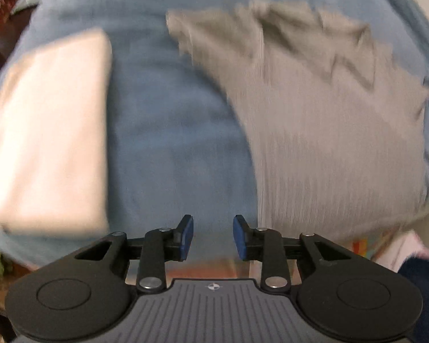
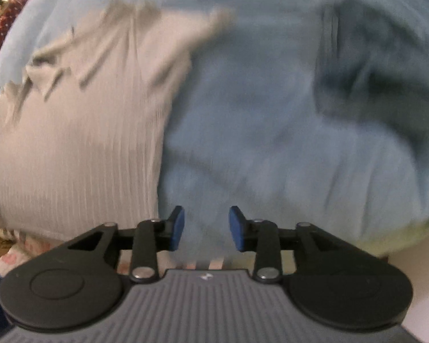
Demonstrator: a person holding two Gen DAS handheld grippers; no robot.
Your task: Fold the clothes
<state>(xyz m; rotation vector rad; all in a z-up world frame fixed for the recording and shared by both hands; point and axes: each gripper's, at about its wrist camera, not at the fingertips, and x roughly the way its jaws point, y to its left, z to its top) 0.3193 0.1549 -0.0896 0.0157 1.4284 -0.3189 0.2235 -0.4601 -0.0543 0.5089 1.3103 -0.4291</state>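
Both views motion-blurred. L gripper (image 1: pixel 213 237): jaws apart, nothing between, over blue sheet (image 1: pixel 171 131). Grey ribbed top (image 1: pixel 323 131) lies ahead-right of L jaws, white folded cloth (image 1: pixel 51 131) ahead-left. R gripper (image 2: pixel 206 227): jaws apart, empty; top (image 2: pixel 83 131) ahead-left, dark blue garment (image 2: pixel 377 68) ahead-right.

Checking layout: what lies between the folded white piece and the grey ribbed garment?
Only bare blue sheet between white piece and grey garment, left wrist view.

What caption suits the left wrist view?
Open left gripper above a blue sheet, between a folded white cloth and a grey ribbed garment.
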